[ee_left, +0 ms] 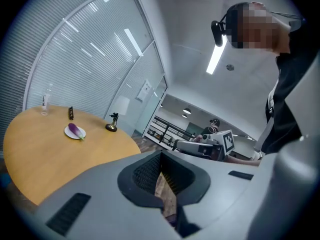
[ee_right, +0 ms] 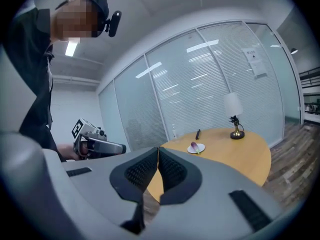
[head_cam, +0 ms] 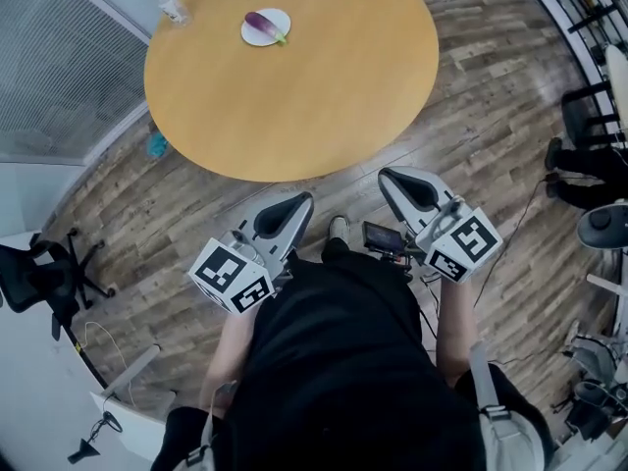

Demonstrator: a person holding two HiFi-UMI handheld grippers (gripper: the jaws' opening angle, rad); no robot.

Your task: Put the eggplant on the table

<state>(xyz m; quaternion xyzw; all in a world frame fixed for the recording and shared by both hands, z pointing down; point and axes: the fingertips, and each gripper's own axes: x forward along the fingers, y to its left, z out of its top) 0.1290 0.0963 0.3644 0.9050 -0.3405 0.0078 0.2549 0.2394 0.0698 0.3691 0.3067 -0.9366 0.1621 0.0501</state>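
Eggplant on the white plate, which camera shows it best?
The head view: it looks down on the whole eggplant lying on its plate at the far side of the table, with nothing in front. Both gripper views catch it too, but from low down, distant and tiny.

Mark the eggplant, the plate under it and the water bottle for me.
eggplant (head_cam: 262, 23), head view, middle of its purple body.
plate (head_cam: 252, 36), head view, bare white rim, lower left.
water bottle (head_cam: 173, 7), head view, its clear body.
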